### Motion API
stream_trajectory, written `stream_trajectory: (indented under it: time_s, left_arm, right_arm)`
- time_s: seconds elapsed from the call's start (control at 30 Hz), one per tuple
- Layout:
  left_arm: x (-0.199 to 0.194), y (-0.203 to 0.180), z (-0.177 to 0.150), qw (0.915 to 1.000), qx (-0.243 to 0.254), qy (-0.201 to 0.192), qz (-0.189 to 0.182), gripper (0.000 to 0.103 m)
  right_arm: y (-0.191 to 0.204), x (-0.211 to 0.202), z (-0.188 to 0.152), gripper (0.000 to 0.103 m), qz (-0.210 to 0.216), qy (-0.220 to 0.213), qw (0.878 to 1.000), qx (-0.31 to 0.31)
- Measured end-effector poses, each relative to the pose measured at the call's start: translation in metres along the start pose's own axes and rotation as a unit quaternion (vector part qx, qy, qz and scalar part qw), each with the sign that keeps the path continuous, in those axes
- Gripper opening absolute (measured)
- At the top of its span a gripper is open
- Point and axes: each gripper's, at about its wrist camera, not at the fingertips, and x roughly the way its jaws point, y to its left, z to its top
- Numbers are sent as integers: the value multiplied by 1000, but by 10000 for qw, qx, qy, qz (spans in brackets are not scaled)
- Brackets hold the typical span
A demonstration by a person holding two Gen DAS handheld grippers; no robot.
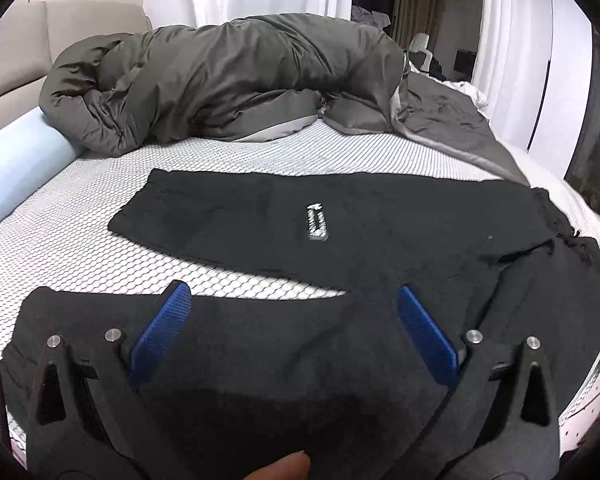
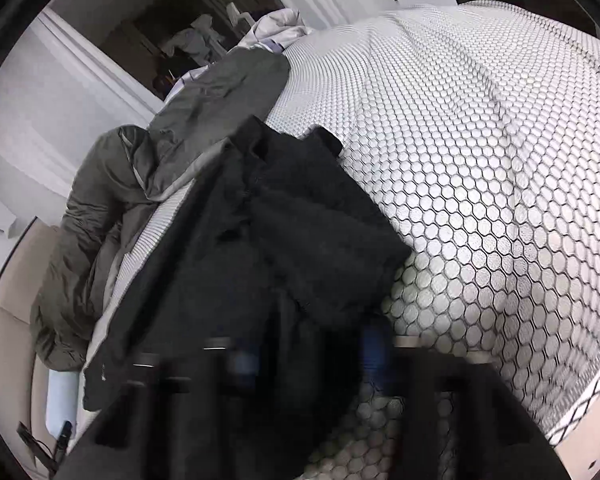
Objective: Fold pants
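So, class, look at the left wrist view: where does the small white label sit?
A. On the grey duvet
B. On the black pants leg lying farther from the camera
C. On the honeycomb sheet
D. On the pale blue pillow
B: the white label sits on the farther leg of the black pants, which lie spread on the honeycomb sheet.

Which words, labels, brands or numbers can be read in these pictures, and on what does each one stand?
No text can be read.
White patch on the black pants: it carries a small print, too small and blurred to read.
Right wrist view: no writing shows on the pants or the sheet.
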Motion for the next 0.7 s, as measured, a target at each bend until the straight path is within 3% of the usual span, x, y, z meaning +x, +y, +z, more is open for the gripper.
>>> stream_trajectory:
  time_s: [0.1, 0.23, 0.27, 0.37, 0.47, 0.57, 0.63, 0.7]
  left_arm:
    - [-2, 11, -6, 9998, 63, 115, 163, 102]
    - [-7, 29, -14, 9994, -2, 234, 267, 102]
    - [-9, 33, -15, 9993, -41, 227, 296, 102]
    - [-18, 50, -18, 9988, -187, 182, 403, 102]
    - [-30, 80, -17, 9953, -492, 14, 832, 102]
    - [-30, 121, -20, 9887, -978, 217, 1111, 102]
    - [-32, 152, -25, 9829, -1297, 384, 1248, 102]
    - [-35, 175, -30, 9796, -1434, 526, 1306, 98]
  right_arm:
    - [2, -39, -18, 20, -247, -457, 9978, -422]
    - [-34, -37, -38, 25, -669, -72, 9977, -125]
    - [-37, -38, -41, 30, -603, -35, 9982, -39]
    - [-23, -70, -47, 66, -921, -602, 9938, -168]
    - [0, -102, -52, 69, -1201, -1233, 9840, -457]
    - [35, -103, -51, 70, -966, -1220, 9824, -1030]
    - [63, -88, -53, 77, -851, -1027, 9818, -1349]
    - [84, -72, -55, 81, -376, -851, 9846, -1477]
